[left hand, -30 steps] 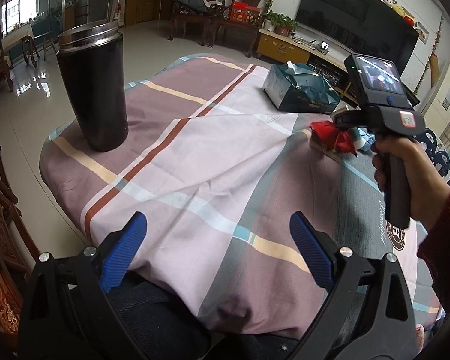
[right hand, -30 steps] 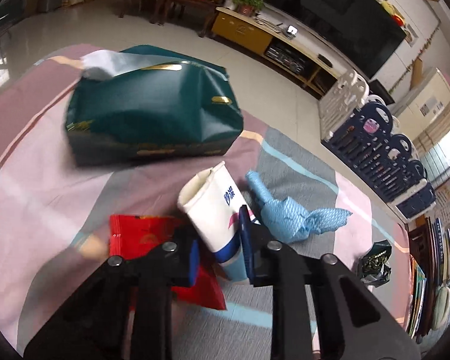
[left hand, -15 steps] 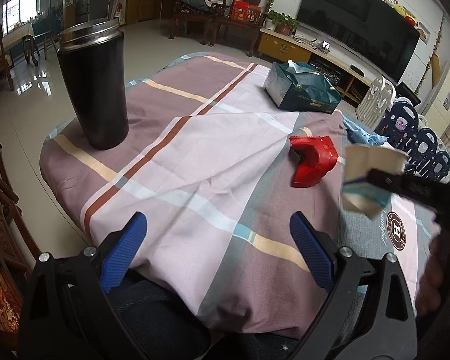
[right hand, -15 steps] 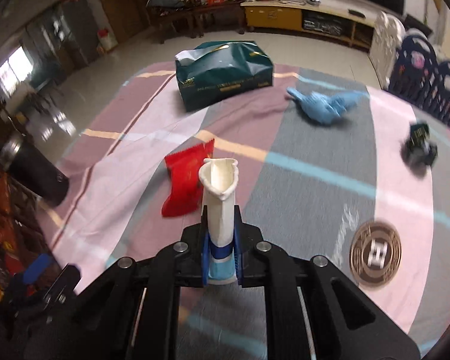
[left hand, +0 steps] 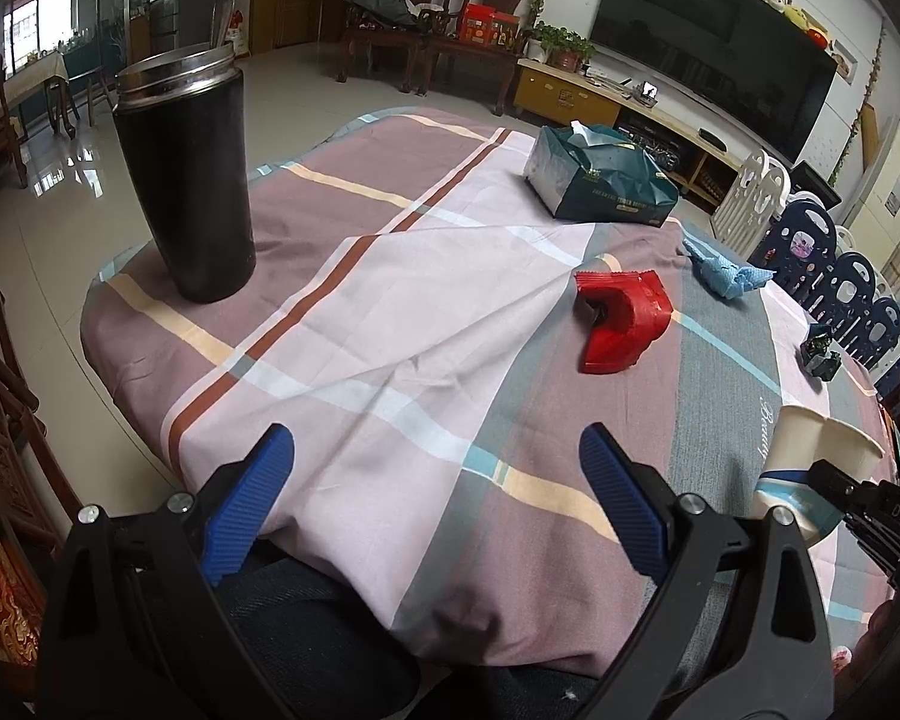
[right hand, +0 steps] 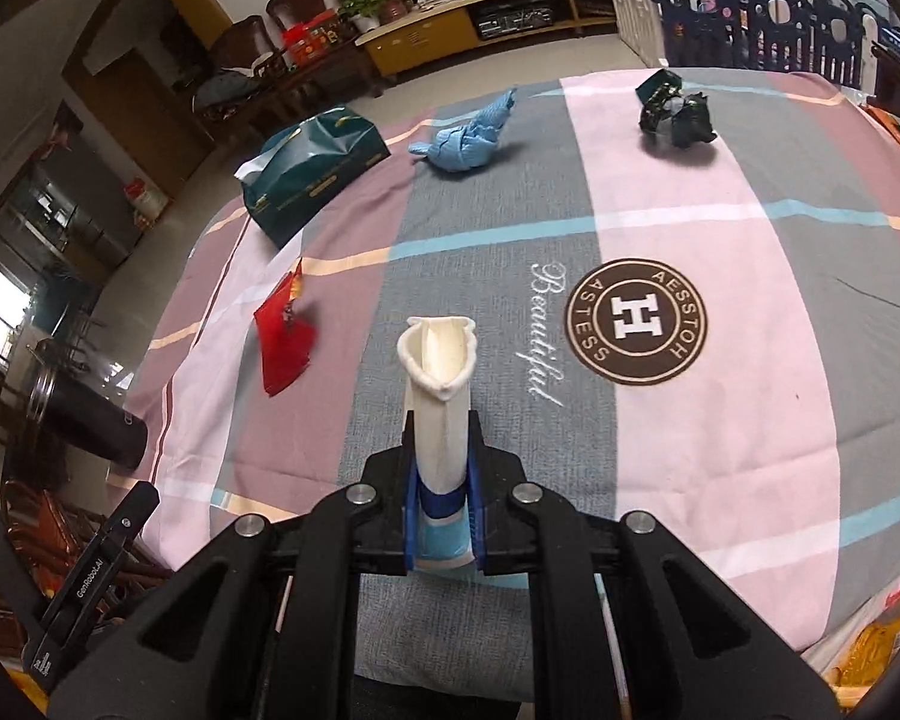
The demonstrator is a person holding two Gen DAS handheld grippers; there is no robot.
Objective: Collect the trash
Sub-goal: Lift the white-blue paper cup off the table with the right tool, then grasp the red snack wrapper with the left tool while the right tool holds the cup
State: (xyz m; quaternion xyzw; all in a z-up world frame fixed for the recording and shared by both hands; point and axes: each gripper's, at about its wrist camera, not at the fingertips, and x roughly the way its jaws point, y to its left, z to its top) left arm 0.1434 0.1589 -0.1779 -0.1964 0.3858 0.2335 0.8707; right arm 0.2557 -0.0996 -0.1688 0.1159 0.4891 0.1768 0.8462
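A paper cup (right hand: 439,420) is squeezed flat between the jaws of the right tongs (right hand: 441,531), held up over the near edge of the table (right hand: 690,228). The cup looks light and soft, and it is easily crushed, so a gentle pinch low on its side, as it is held now, is likely enough. The left tongs (left hand: 435,501) are spread wide and nothing is held in them. Three more bits of trash are seen lying on the cloth: a red wrapper (left hand: 621,324), a blue wad of tissue (right hand: 468,138) and a dark crumpled wrapper (right hand: 678,111). All of them look thin and light, and they are best pinched in the middle where they bunch up. The red one may be slippery. A tall black can (left hand: 186,180) is stood at the far left edge, and it may be meant for the trash, but its inside is hidden. A green tissue box (left hand: 600,183) is set near the back. What is printed on the cup cannot be read.
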